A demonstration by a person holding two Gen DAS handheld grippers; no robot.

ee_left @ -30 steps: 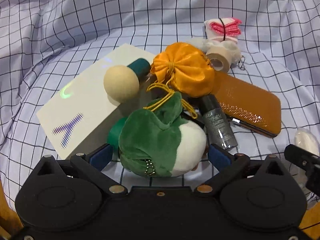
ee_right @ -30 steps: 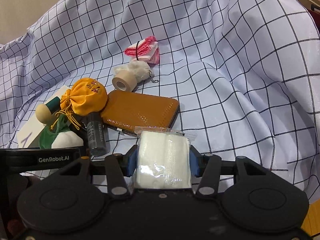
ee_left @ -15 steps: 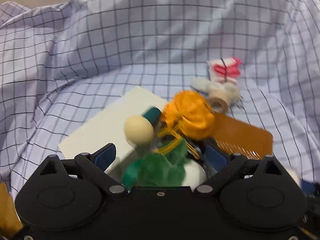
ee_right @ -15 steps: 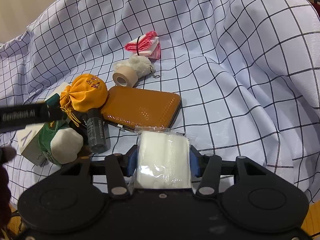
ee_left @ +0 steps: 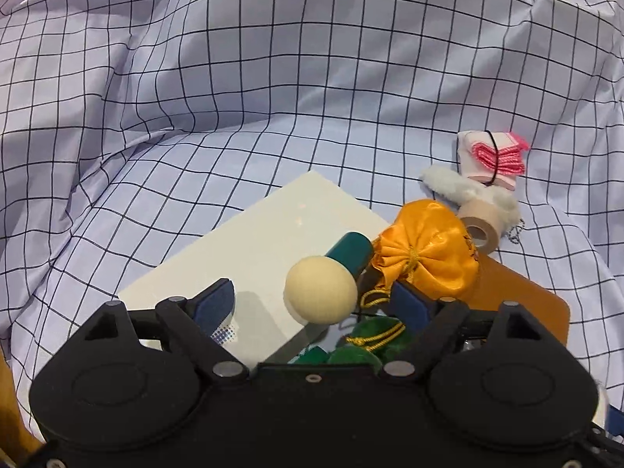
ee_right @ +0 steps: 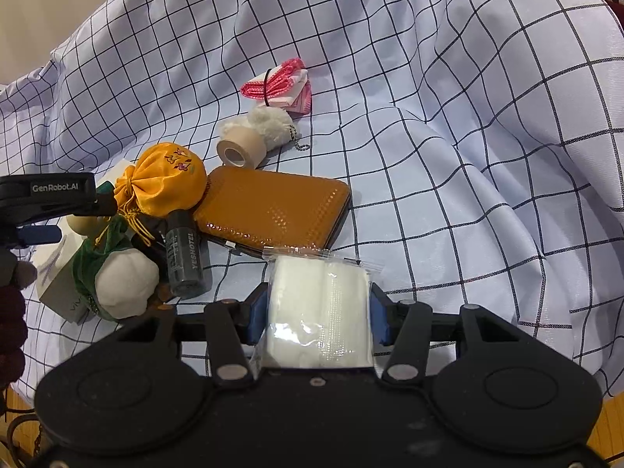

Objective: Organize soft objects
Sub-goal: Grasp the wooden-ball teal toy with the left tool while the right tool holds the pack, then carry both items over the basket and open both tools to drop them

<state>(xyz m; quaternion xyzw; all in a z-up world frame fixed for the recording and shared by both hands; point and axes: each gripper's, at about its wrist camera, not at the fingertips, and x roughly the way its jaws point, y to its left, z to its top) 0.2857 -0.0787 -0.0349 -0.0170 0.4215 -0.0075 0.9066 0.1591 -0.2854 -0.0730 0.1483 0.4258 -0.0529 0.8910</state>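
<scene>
My right gripper [ee_right: 318, 312] is shut on a white gauze pack in a clear bag [ee_right: 319, 312], held over the checked cloth [ee_right: 468, 156]. My left gripper [ee_left: 312, 298] hovers above the pile with its jaws closing. A wooden ball on a teal handle [ee_left: 319, 290] shows between its fingers, but neither pad touches it. The green-and-white plush [ee_right: 117, 284] lies below, its green top [ee_left: 366, 347] just ahead of the left gripper's body. An orange satin pouch [ee_left: 429, 257] rests beside it. In the right wrist view the left gripper's blue pad [ee_right: 37, 234] hangs over the ball.
A white box [ee_left: 273, 241] lies under the ball. An orange-brown case [ee_right: 273, 210], a grey bottle [ee_right: 183, 261], a tape roll [ee_right: 238, 150], a white fluffy keychain [ee_right: 269, 123] and a pink-and-white cloth bundle [ee_right: 280, 85] lie nearby. A hand with a dark sleeve [ee_right: 11, 331] shows at left.
My left gripper has risen and drawn back from the plush, which was between its wide-open jaws; the jaws have narrowed. The right gripper and its gauze pack have not moved.
</scene>
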